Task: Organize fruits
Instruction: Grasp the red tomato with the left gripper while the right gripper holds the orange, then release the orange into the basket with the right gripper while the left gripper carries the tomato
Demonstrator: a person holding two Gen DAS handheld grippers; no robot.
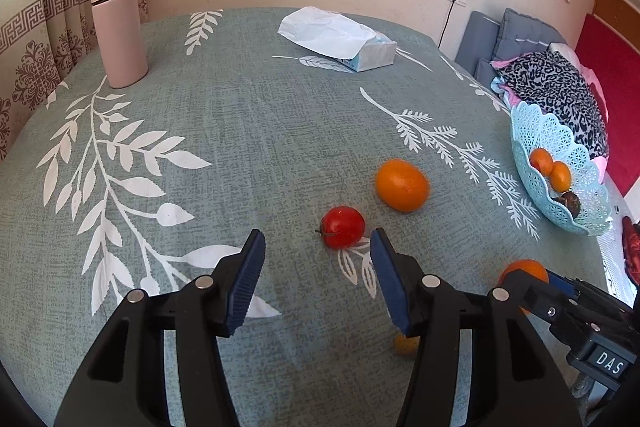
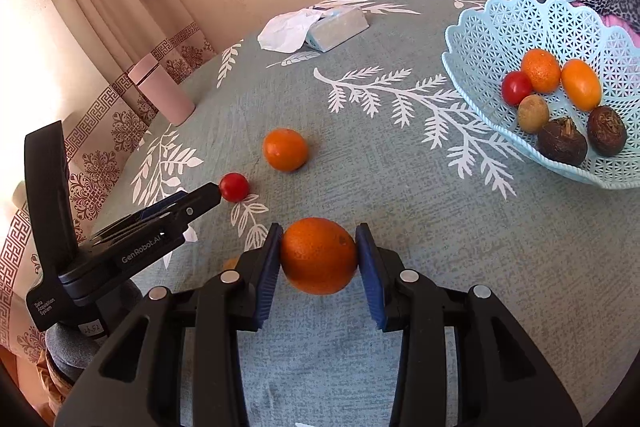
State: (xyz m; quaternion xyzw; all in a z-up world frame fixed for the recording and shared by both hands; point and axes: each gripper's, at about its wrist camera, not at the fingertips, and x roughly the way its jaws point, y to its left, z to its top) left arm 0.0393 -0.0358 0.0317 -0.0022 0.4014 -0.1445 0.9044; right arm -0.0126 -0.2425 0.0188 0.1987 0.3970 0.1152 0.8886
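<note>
My right gripper is shut on an orange, held just above the tablecloth. It shows in the left wrist view at the lower right. My left gripper is open and empty, just short of a red tomato, which also shows in the right wrist view. Another orange lies beyond the tomato, seen too in the right wrist view. A light blue lattice basket at the right holds several fruits: oranges, a tomato, brown ones. A small yellow fruit peeks out under my left gripper's right finger.
A pink bottle stands at the far left of the table. A tissue pack lies at the back. The basket sits near the table's right edge. Cushions and clothes lie beyond that edge.
</note>
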